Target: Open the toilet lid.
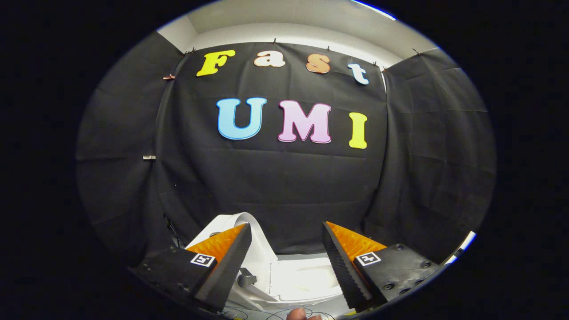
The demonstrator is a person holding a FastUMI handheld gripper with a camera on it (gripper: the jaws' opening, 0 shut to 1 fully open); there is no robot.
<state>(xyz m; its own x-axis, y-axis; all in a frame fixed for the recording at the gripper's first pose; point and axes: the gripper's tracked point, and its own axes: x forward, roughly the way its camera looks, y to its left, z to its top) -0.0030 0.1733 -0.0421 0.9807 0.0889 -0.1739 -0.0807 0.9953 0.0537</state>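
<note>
Gripper [286, 249] fingers were spread wide, gripping nothing, angled up toward the black cloth wall [284, 186]. Between and just below the fingers sat the white toilet [302, 282]. Its lid [255, 231] stood raised near the left finger, edge curving upward. A fingertip [298, 314] showed beneath the fingers, beside thin cables [275, 314].

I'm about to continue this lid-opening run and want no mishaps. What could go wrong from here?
1. The hand-held gripper is open with nothing between its fingers, and the toilet sits low between and beyond them, so a careless approach may miss the lid.
2. Thin cables lie by the toilet's base and might snag.
3. A fingertip near the cables could get bumped.
</note>
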